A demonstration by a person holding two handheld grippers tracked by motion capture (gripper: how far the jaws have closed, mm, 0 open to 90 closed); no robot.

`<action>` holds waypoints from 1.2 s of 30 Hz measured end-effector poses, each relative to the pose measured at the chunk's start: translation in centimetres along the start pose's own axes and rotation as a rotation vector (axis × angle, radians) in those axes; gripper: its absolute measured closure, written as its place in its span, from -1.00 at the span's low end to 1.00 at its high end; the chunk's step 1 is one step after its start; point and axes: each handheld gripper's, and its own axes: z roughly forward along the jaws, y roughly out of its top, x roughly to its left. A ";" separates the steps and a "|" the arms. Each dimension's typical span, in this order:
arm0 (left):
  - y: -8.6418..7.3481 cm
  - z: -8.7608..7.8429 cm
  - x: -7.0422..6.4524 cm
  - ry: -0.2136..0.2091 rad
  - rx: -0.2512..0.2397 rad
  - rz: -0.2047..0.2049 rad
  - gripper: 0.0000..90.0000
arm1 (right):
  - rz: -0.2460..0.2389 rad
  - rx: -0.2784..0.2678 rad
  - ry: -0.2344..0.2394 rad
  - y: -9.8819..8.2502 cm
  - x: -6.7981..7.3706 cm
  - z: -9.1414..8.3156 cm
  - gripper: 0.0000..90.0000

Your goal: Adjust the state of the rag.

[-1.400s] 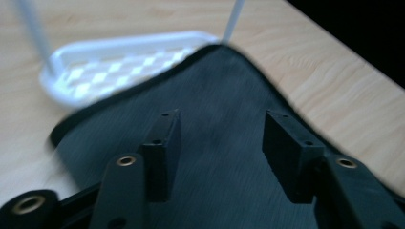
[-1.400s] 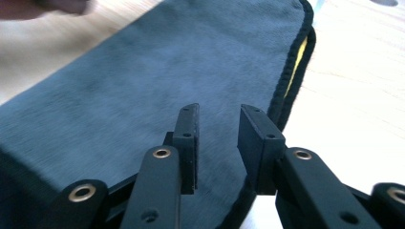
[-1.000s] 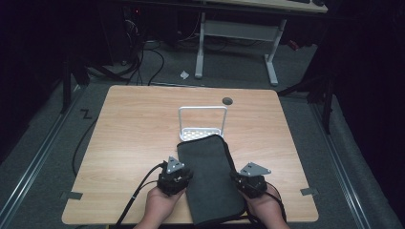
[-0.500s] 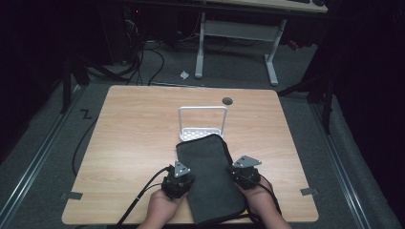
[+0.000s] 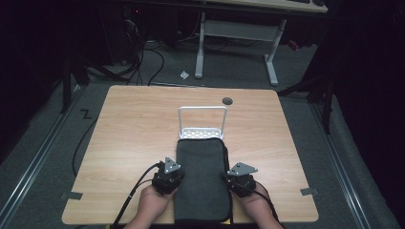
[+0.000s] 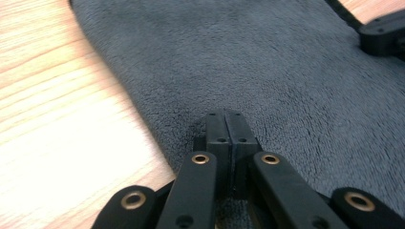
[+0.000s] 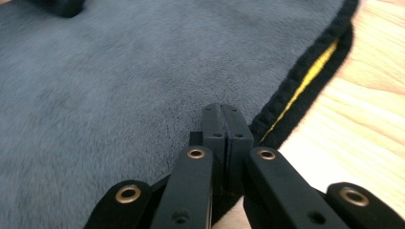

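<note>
I have each hand-held gripper, left and right, clenched on an edge of the soft, limp, light dark towel, which should sag when lifted.

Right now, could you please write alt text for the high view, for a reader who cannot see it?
A folded dark grey cloth lies lengthwise on a wooden table, with the left gripper and right gripper shut at its two long edges near the person's side. A small white metal rack stands at the cloth's far end.
</note>
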 end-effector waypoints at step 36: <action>4.5 0.7 5.2 0.010 -0.027 -0.102 -0.05 | 0.056 -0.058 -0.060 2.3 -2.6 -0.5 0.50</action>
